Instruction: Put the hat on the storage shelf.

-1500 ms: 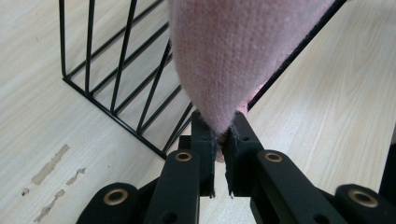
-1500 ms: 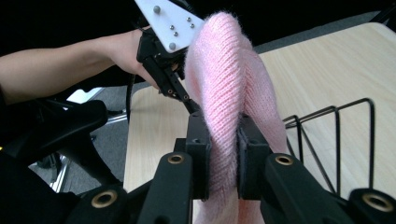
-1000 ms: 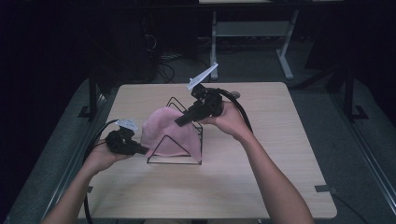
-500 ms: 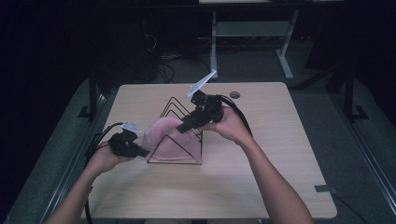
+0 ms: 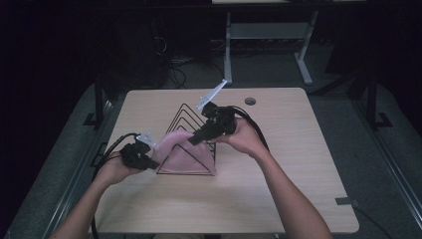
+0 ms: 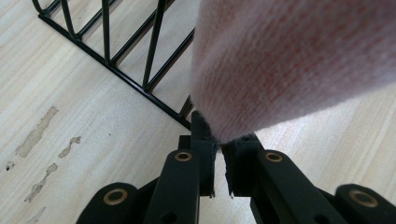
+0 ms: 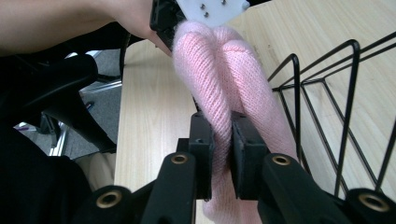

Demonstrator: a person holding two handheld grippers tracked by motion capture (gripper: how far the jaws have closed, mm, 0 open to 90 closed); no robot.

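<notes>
**Pink knitted cloth gripped at both ends over wire rack**

The pink knitted cloth [image 5: 185, 152] lies draped over the black wire rack [image 5: 185, 115], which stands near the middle of the wooden table [image 5: 298, 169]. In the high view the cloth covers the rack's front triangular frame, at 6 o'clock of the rack.

The left gripper [image 5: 149, 158] sits at 9 o'clock of the cloth. Its jaws are closed on the cloth's edge (in the left gripper view [image 6: 219, 161] a corner of the knit is pinched between the pads).

The right gripper [image 5: 195, 139] sits at 12 o'clock of the cloth, angled down toward it. Its jaws have just been closing and now clamp a fold of the cloth between them, seen in the right gripper view [image 7: 223, 154]. The cloth runs taut between the two grippers.
</notes>
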